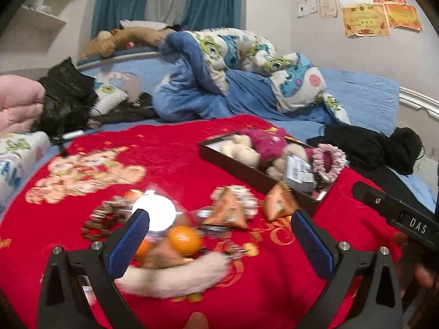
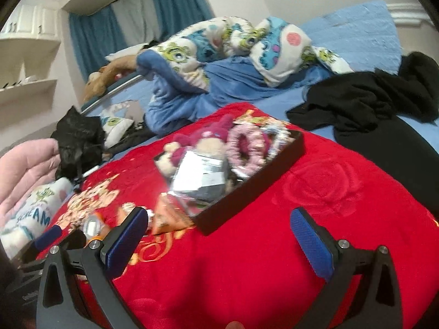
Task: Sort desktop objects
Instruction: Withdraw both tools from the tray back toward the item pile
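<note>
Gaping wide with nothing between its blue pads, the left gripper [image 1: 219, 235] hovers over a cluster of small things on the red blanket [image 1: 175, 164]. An orange [image 1: 184, 240] lies between the fingers in the left wrist view, with a white fluffy piece [image 1: 175, 279] just below it and a bright round white object [image 1: 154, 212] just beside the left pad [image 1: 129, 242]. Two orange triangular packets [image 1: 231, 211] sit a little farther on, near the corner of the black tray [image 1: 233, 167]. The picture is blurred, so the smaller trinkets around the orange cannot be made out.

The right gripper [image 2: 219, 238] is likewise spread wide and holds nothing; only bare red blanket lies between its pads. Just beyond them stands the black tray [image 2: 247, 192], which holds a pink and cream plush toy [image 2: 197, 142], a pink frilly scrunchie [image 2: 245, 148] and a shiny silver packet [image 2: 200, 178]. One orange triangular packet [image 2: 167, 216] lies touching the tray's near left corner.

Farther out, black clothing [image 2: 365, 101] is heaped to the right of the blanket, and a rumpled cartoon-print quilt [image 2: 219, 44] lies behind on the blue bedsheet [image 2: 356, 24].
</note>
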`<state>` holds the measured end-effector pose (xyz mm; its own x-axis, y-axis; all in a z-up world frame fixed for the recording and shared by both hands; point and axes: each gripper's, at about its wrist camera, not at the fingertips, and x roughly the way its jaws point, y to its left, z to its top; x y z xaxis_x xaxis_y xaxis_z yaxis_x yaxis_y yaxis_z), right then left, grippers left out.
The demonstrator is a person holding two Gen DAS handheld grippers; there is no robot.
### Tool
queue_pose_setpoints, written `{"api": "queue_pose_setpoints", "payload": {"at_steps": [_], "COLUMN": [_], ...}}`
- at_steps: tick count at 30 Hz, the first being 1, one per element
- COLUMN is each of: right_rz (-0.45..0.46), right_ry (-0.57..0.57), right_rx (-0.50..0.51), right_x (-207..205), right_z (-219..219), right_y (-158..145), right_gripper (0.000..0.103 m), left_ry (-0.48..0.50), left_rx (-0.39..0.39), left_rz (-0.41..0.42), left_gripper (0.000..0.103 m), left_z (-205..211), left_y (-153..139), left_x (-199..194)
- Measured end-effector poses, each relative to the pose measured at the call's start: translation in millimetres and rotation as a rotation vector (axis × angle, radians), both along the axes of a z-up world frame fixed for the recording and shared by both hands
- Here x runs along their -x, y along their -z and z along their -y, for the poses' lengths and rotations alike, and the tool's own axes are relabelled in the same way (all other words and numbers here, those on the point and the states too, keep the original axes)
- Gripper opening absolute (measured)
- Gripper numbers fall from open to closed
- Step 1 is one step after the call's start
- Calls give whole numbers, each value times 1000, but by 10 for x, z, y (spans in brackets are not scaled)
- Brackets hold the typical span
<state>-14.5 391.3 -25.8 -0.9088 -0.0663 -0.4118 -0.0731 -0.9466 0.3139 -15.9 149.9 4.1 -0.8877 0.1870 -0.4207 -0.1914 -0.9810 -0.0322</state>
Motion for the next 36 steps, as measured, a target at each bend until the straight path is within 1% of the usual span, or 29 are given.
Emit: {"api": "queue_pose_setpoints", "payload": {"at_steps": [5,7,13,19,21,23,26,28,30,32,36], "right_rz": [-24,-36,-53,-47,-50,-63,-62,-38,-51,-38,-27], "right_ry": [-51,-74,-131,-138,-148,-172,-215,-244,-260,-272,-303], "right_rx": [3,9,11,57,42,-4,-41,-46,-49,-67,-51], "right_x": [-8,9,70,174,188,187,214,291,310,355,430], "right_z": [240,347,656,732,762,824,906,961,1016,1082,1137], "right_y": [-83,-124,-212,-203,-188,-160,-70,-44,-50,-52,-29], "right_gripper": [103,103,103,103,103,103,103,103,103,103,103], "left_ry": [-70,-114,-193,-270,-284,-282,-281,-278,-270,-260,-241], "left_rx": [-2,9,7,-25,-58,-63,-40,-21,2,11,47], "left_rz": [-27,-37,-51,-43,-19,-4,9,19,33,53,79], "left_gripper": [103,103,103,103,103,103,103,103,103,103,103], "left_z": [463,682,1185,1620,1760,1828,1883,1877,1886,1879,1845], "left_y": [-115,-149,-178,-132,-93,-58,8,53,113,171,299], "left_x": [-165,-238,-405,-509,-502,-495,-481,-471,-443,-423,-393]}}
